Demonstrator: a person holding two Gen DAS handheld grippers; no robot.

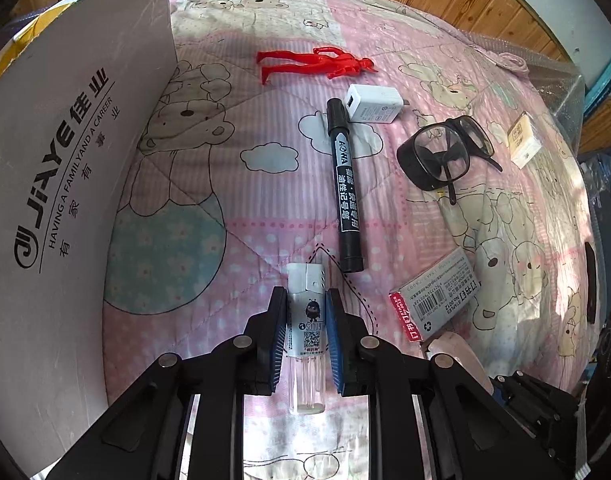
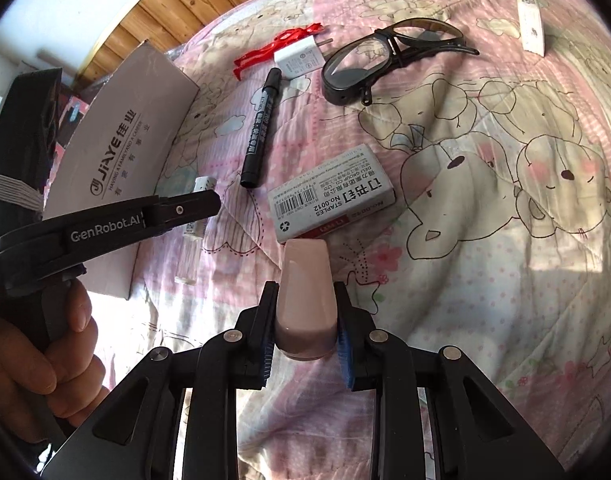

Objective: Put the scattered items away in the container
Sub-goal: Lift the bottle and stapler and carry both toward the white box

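The tall grey cardboard box wall (image 1: 77, 184) printed with "JIAYE" stands upright along the left edge of the pink quilted bed (image 1: 209, 184), blocking passage that way. Between this wall and the black marker pen (image 1: 344, 184) lies a wide stretch of bare quilt. Ahead of the left claw (image 1: 305, 340), the marker runs lengthwise, its near end just beside the small clear lighter (image 1: 305, 320) that fills the claw. A red plastic figure (image 1: 317, 64) and white charger block (image 1: 373, 104) close off the far end. To the right, the grey staples box (image 2: 329, 196) sits just ahead of the right claw (image 2: 305, 332); black-framed glasses (image 2: 385, 60) lie beyond. Open quilt spreads on the right.
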